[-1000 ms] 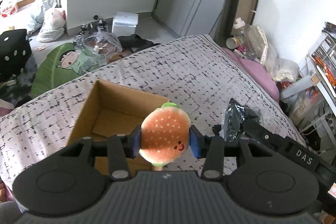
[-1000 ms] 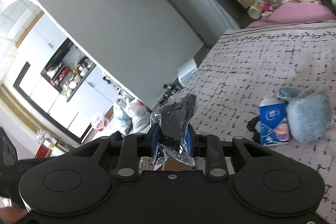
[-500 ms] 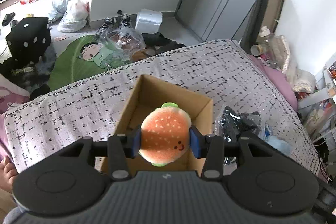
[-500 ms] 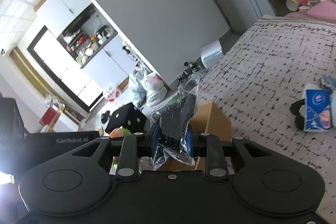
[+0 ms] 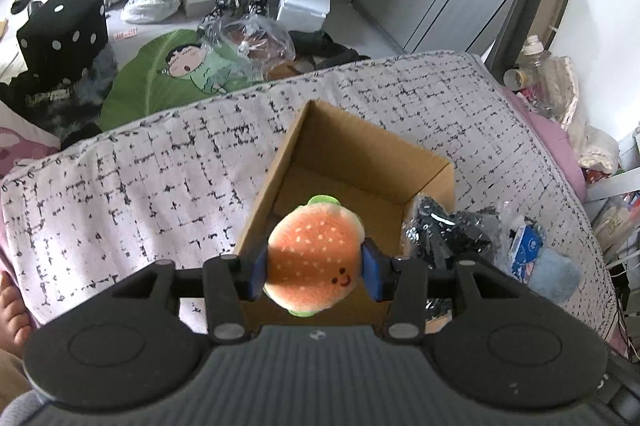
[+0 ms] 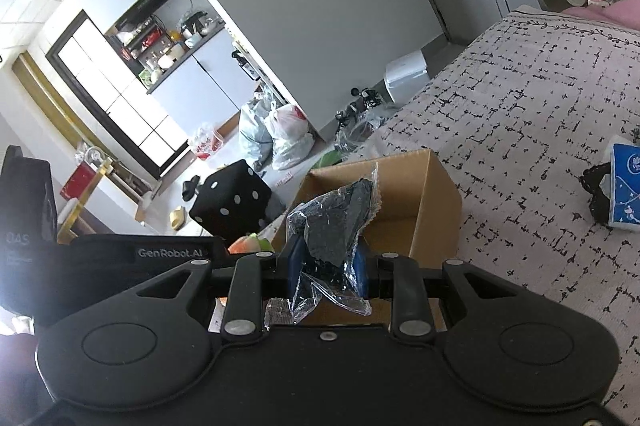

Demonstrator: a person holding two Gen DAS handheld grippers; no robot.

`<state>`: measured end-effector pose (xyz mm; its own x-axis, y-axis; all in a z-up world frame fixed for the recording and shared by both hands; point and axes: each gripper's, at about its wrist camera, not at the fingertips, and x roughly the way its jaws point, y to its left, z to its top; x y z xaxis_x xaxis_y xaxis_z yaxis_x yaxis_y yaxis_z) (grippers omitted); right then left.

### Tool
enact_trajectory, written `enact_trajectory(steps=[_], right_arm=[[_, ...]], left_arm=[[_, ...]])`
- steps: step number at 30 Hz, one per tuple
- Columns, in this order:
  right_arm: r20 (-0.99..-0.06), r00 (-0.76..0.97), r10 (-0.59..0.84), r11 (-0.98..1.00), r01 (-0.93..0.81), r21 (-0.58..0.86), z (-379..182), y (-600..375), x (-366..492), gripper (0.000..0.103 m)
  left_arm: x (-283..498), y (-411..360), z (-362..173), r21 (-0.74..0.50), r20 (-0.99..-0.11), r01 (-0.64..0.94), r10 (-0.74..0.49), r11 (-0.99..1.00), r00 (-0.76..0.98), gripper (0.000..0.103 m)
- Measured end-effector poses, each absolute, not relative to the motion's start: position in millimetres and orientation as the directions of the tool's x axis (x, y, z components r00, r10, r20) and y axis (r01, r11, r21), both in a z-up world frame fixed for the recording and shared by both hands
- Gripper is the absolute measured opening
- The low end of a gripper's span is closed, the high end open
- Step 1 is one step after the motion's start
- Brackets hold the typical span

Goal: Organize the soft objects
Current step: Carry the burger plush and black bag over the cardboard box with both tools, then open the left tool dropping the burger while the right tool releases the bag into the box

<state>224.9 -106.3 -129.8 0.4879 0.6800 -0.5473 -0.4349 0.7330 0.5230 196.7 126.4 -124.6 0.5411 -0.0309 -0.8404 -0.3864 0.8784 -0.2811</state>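
Observation:
My left gripper [image 5: 314,272] is shut on an orange burger plush [image 5: 316,262] with a smiling face, held above the near end of an open cardboard box [image 5: 360,146] on the bed. My right gripper [image 6: 326,266] is shut on a clear plastic bag of dark fabric [image 6: 336,222], held just over the box's [image 6: 436,194] near right side. That bag also shows in the left wrist view [image 5: 440,230] at the box's right wall. The burger plush peeks out in the right wrist view [image 6: 248,244].
A blue tissue pack [image 5: 524,250] and a fluffy blue plush [image 5: 556,276] lie on the checked bedspread [image 5: 160,166] right of the box. The tissue pack shows in the right wrist view [image 6: 624,186]. Bags, a dice stool [image 5: 64,34] and a green mat [image 5: 160,70] are on the floor.
Both grippers have moved over the box with their loads. The box now sits centred under the burger, and the bag has come up to its right wall.

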Motion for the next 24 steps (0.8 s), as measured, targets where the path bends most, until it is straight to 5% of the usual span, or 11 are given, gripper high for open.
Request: enact_trajectory(steps=[8, 19, 22, 24], right_arm=[[-0.574, 0.478, 0.664, 0.747, -0.428, 0.508, -139, -102, 229, 0.027], [-0.595, 0.455, 0.662, 0.749, -0.416, 0.515, -145, -98, 231, 0.028], [-0.598, 0.431, 0.676, 0.737, -0.420, 0.530, -145, -96, 231, 0.036], [-0.603, 0.435, 0.669, 0.743, -0.413, 0.526, -143, -97, 230, 0.056]], left_arm=[[200, 124, -142, -0.232, -0.863, -0.405, 0.005, 0.884, 0.505, 0.049], [203, 128, -123, -0.240, -0.850, -0.421, 0.020, 0.875, 0.526, 0.067], [201, 129, -120, -0.252, -0.847, -0.425, 0.014, 0.869, 0.532, 0.067], [199, 129, -118, -0.265, -0.842, -0.424, 0.007, 0.866, 0.539, 0.067]])
